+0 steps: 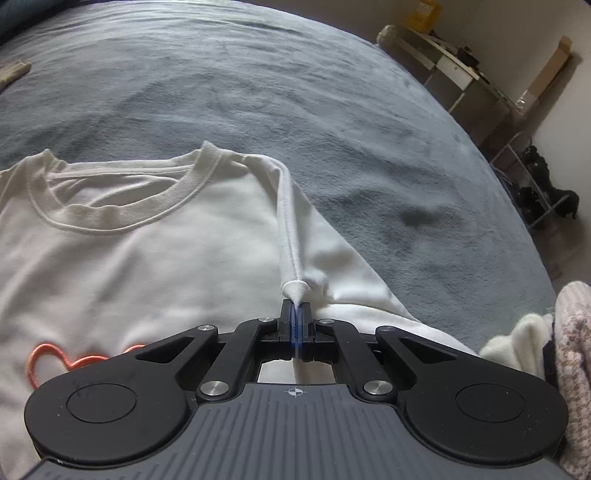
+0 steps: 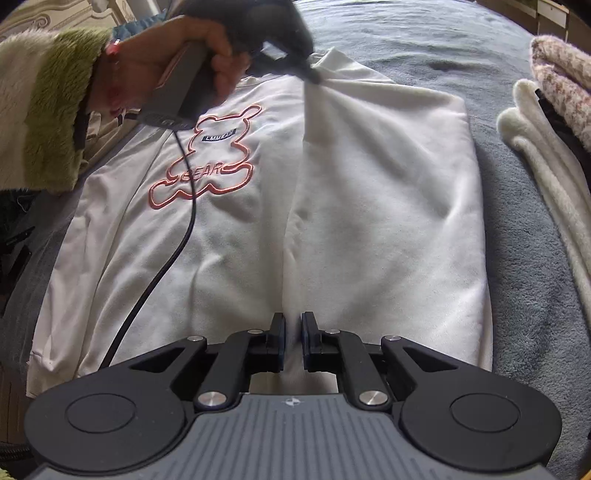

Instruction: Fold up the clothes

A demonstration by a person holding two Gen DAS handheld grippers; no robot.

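We find a grey fleece blanket covering the whole bed surface, rumpled in places. On the blanket's right edge lies a pile of other textiles: a cream fluffy item with a pink-and-white speckled knit stacked on top, touching it. Beyond the blanket's far right corner we note a white desk against the wall, a yellow box behind it, and a cardboard sheet leaning upright. Dark objects sit on the floor near the blanket's right side; we cannot identify them.
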